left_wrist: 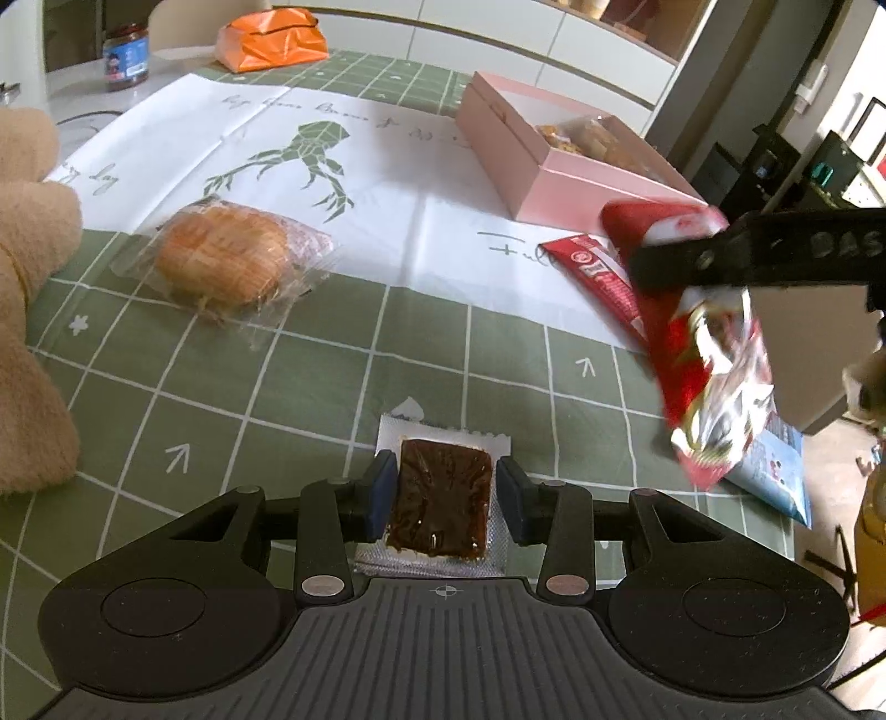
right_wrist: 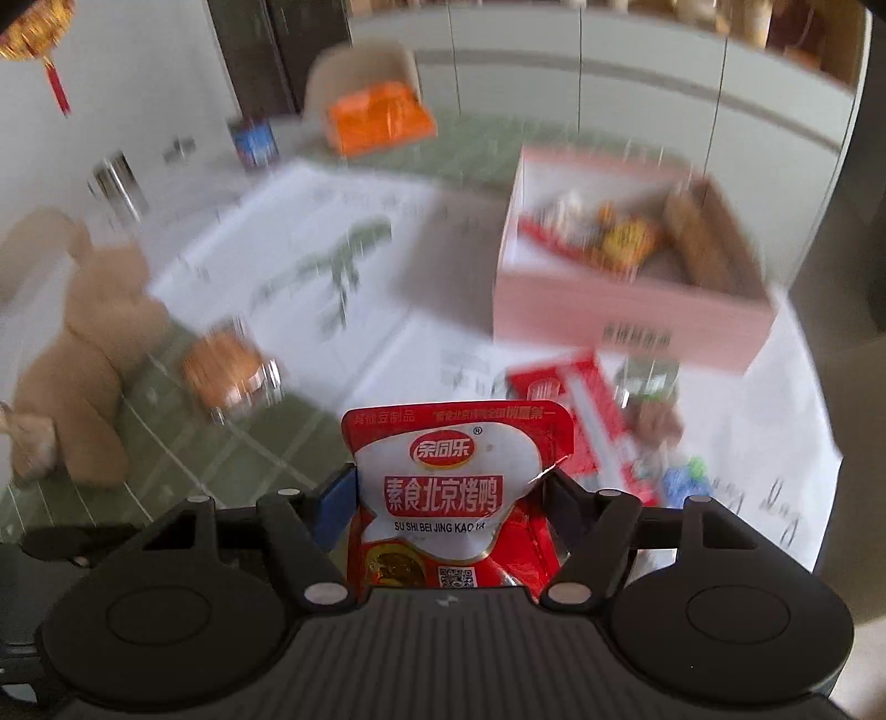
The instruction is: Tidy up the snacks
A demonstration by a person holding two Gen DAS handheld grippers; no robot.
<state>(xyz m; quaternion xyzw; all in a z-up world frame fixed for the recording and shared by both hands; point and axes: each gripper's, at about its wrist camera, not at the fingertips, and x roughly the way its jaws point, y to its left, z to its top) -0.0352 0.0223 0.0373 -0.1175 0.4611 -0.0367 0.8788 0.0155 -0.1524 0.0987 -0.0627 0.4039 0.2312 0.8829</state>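
Note:
My left gripper (left_wrist: pixel 446 498) is shut on a clear packet with a dark brown slab (left_wrist: pixel 443 501), low over the green checked tablecloth. My right gripper (right_wrist: pixel 451 498) is shut on a red and white snack pouch (right_wrist: pixel 454 487) and holds it in the air; the pouch (left_wrist: pixel 703 354) also shows at the right of the left wrist view, hanging from the right gripper's finger. An open pink box (left_wrist: pixel 554 160) with several snacks inside stands at the back right; it also shows in the blurred right wrist view (right_wrist: pixel 626 310). A wrapped bun (left_wrist: pixel 221 260) lies at the left.
A red snack bar (left_wrist: pixel 598 277) lies on the white paper sheet (left_wrist: pixel 387 183) by the box. A blue packet (left_wrist: pixel 775 476) lies at the right table edge. A beige plush toy (left_wrist: pixel 27 288) sits at the left. An orange bag (left_wrist: pixel 271 39) and a jar (left_wrist: pixel 126 55) stand at the back.

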